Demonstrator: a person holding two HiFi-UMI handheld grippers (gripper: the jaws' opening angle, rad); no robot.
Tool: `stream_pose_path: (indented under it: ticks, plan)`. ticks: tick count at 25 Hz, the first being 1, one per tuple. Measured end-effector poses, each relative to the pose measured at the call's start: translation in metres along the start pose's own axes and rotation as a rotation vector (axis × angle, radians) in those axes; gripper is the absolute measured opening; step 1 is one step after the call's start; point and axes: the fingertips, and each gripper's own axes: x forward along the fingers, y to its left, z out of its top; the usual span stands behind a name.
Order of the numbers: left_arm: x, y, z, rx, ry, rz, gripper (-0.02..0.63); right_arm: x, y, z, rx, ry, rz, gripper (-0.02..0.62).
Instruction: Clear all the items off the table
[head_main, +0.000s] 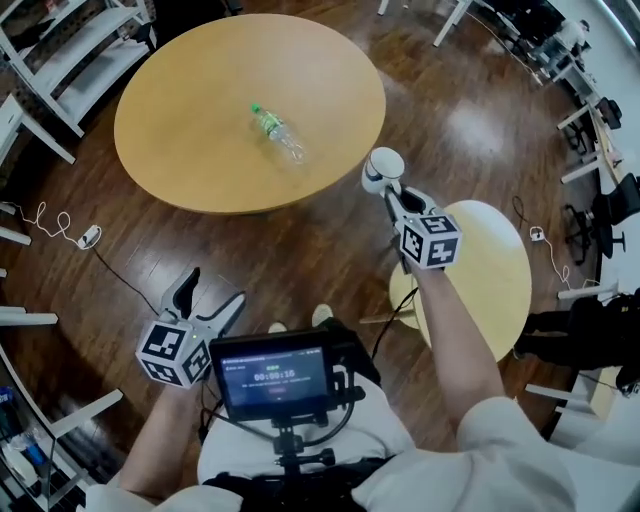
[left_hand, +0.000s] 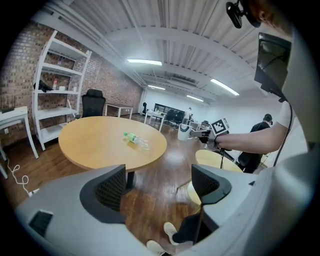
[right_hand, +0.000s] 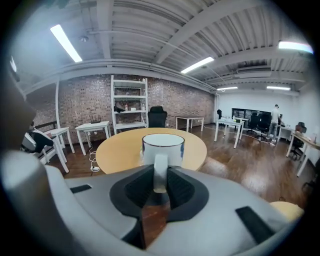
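Round table (head_main: 180, 110) with lone bottle (head_main: 278, 133) mid-top; right gripper (head_main: 390, 195) clenched on mug (head_main: 383, 167) past its edge, left gripper (head_main: 212, 290) released.
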Motion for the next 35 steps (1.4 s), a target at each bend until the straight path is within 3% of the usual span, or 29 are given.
stream_pose_path:
  ticks: [13,20,32,35]
  plan:
    - [-0.001,0.09,0.02,-0.124,0.03,0.254,0.415,0.217,0.013,0.005,-0.066,0.095,0.148,0.061]
    - [0.036,0.114,0.047,-0.157,0.041,0.279,0.416,0.276,0.001,0.01,-0.07,0.084,0.151,0.061]
    - [0.092,0.123,0.068,-0.152,0.066,0.22,0.415,0.274,0.012,-0.006,-0.114,0.024,0.194,0.076]
    - [0.095,0.122,0.071,-0.139,0.069,0.207,0.415,0.276,0.018,-0.011,-0.138,0.047,0.226,0.237]
